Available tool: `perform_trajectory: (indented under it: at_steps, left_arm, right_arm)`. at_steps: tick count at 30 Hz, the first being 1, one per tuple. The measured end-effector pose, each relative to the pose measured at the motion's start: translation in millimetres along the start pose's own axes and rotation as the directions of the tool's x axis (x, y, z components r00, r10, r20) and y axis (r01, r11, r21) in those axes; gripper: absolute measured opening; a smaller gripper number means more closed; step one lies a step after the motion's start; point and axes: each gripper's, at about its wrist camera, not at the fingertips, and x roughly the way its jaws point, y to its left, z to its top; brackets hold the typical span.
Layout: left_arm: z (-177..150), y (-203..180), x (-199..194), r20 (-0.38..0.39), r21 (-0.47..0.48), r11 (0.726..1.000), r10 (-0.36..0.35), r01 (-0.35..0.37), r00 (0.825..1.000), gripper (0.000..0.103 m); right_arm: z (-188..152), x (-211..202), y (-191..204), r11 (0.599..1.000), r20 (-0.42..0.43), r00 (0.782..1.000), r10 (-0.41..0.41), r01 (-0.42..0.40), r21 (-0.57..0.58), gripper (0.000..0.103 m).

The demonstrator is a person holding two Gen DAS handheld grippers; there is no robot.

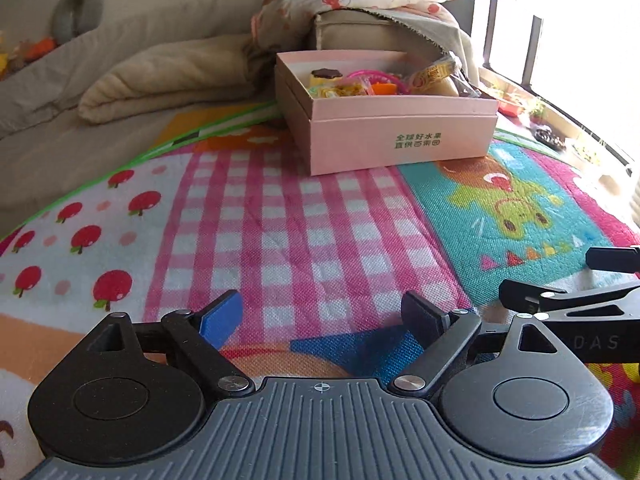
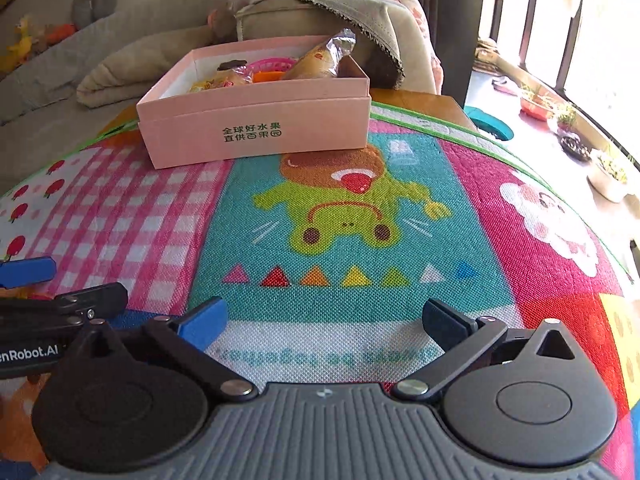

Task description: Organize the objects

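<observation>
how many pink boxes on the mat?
1. The pink box sits at the far end of the mat, ahead of both open tongs, left and right. None hidden that I can see.

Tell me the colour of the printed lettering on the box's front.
Green, on the pale pink box; it shows best in the right wrist view.

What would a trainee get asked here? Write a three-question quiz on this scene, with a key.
1. True or false: the pink box is closed with a lid.
2. Which best describes the left tool and right tool? A: both open and empty; B: both shut on snacks; C: one holding the box.
3. Fill in: the box stands on a colourful printed ____.

Key: 1 false, it is open with wrapped snacks inside; 2 A; 3 mat.
</observation>
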Motion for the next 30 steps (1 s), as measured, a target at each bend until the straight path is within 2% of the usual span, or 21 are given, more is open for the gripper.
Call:
perform_trajectory:
  at_steps: [3, 7, 30]
  left_arm:
    - [-11.3, -0.4, 1.6, 0.078, 0.004, 1.000, 0.006, -0.006, 0.997, 0.097]
    - [-10.3, -0.3, 1.2, 0.082, 0.005, 1.000, 0.003, -0.003, 0.997, 0.097]
    - [-9.9, -0.1, 0.7, 0.081, -0.004, 1.000, 0.006, -0.006, 0.997, 0.097]
  right_arm:
    - [-5.5, 0.6, -3.1, 0.999, 0.068, 0.997, 0.039, -0.036, -0.036, 0.103]
    - [-7.8, 4.0, -6.5, 0.998, 0.112, 0.992, 0.058, -0.054, -0.042, 0.103]
    - [-6.4, 6.5, -5.6, 0.999, 0.122, 0.992, 0.045, -0.043, -0.025, 0.103]
